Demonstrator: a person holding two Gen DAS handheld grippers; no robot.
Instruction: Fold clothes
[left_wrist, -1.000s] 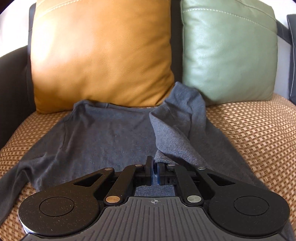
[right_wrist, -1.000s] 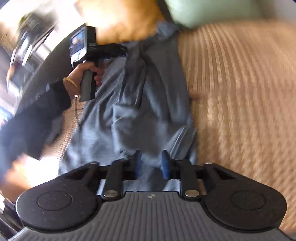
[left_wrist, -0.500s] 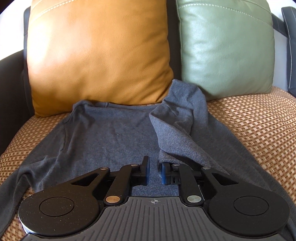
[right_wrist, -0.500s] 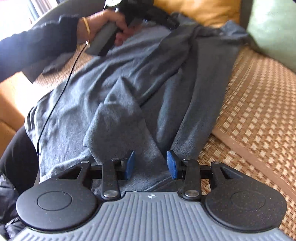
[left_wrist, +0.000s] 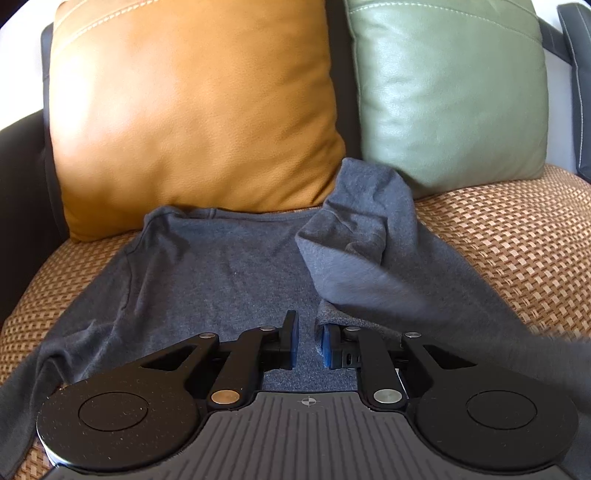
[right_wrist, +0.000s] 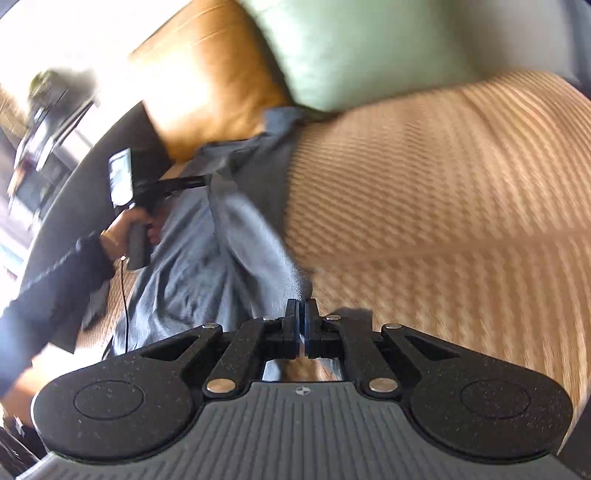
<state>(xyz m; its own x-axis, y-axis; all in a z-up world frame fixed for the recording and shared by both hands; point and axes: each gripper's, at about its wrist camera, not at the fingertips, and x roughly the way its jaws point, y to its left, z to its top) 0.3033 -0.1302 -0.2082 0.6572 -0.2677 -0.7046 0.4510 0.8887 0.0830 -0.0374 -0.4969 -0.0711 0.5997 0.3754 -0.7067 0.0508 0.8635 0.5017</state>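
Right hand-held gripper (right_wrist: 304, 325) has clamped the sweater (left_wrist: 221, 280); left hand-held gripper (left_wrist: 306, 341) parted.

Woven sofa seat (left_wrist: 517, 251) — two leather cushions

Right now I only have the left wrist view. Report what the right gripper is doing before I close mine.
Observer: The right gripper has its fingers shut on a sleeve of the grey sweater.
Operator: Say where that sleeve runs.
Observer: From the fingers it runs up across the sweater toward the green cushion, though the picture is blurred.
Operator: Check my handle.
Observer: A thin black cable hangs down from the handle of the left gripper.
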